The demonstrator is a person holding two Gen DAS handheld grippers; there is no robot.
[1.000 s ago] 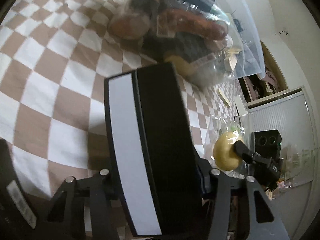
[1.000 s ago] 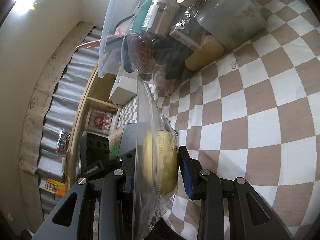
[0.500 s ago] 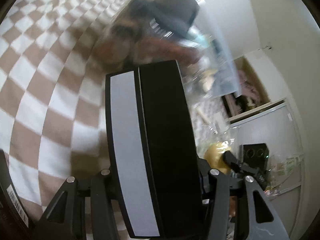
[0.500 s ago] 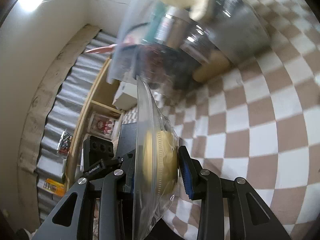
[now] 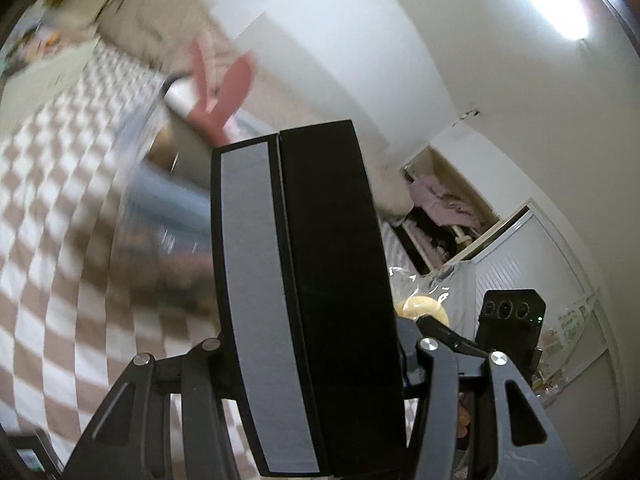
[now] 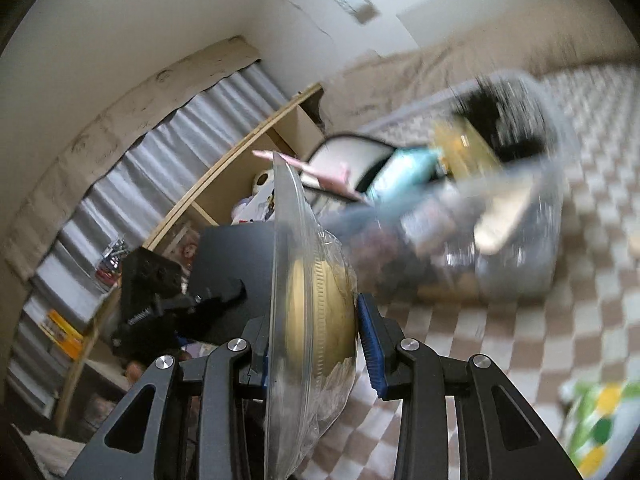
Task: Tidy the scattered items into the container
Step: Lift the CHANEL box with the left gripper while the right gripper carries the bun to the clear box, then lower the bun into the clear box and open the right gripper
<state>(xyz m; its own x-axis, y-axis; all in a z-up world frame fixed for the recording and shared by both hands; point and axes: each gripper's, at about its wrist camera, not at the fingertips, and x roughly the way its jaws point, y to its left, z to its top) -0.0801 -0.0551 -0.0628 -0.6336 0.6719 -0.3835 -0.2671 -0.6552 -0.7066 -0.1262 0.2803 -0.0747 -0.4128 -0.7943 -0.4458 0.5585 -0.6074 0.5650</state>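
Left wrist view: the left hand-held gripper (image 5: 308, 364) is clamped on a flat black box with a grey edge strip (image 5: 304, 292), which stands upright between the jaws and fills the middle of the picture. Past it, the clear plastic container (image 5: 160, 200) sits on the checked cloth (image 5: 48, 208), blurred, ahead and to the left of the box and below the gripper's aim. At the right edge the other gripper shows with a yellowish round item in a bag (image 5: 420, 308).

To do this carry well, I judge the box should go in edge-first over the container's open top, with the jaws kept firm until its lower end rests on what is already inside. The container looks full, so a free gap should be picked before releasing.

Right wrist view: the right hand-held gripper (image 6: 316, 332) is closed on a clear zip bag holding a round yellow item (image 6: 320, 312); the blue pads press the bag from both sides. The container lies ahead to the right, apart from the bag, heaped with things too smeared to name. A green and yellow item (image 6: 596, 420) lies on the cloth at the lower right, apart from the container.

Here the soft bag could slip or snag on the rim, I think; lowering it well inside before opening the jaws, and one hand at a time, would keep the two loads from colliding.
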